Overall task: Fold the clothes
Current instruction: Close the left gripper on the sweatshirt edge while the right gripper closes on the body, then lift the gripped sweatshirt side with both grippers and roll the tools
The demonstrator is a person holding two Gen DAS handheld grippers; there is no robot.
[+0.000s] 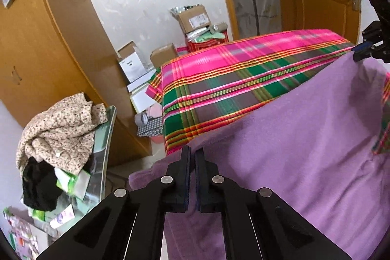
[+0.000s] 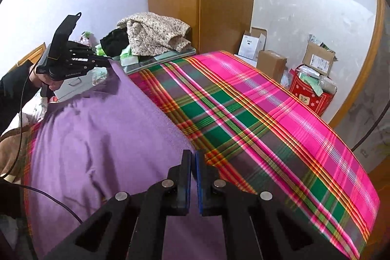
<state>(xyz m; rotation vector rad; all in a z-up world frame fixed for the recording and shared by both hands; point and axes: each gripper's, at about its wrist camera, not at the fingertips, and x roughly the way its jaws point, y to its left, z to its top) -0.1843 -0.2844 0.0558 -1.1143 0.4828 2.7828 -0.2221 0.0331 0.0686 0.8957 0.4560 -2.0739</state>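
Left gripper [image 1: 191,157] and right gripper [image 2: 193,157] each had jaws clamped on a corner of the purple garment [image 1: 304,138], its far edge raised off the plaid sheet [image 2: 280,126]. Step: first fold, probably. Next: carry both corners across together, level.

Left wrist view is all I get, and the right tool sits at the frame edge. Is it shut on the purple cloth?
Observer: Yes. In the right wrist view the right tool is shut on the purple cloth at its edge.
Operator: Other corner, seen from outside?
Observer: The left tool pinches the far corner, which is lifted above the plaid sheet.
Operator: What's behind that tool?
Observer: A person's hand grips its handle.
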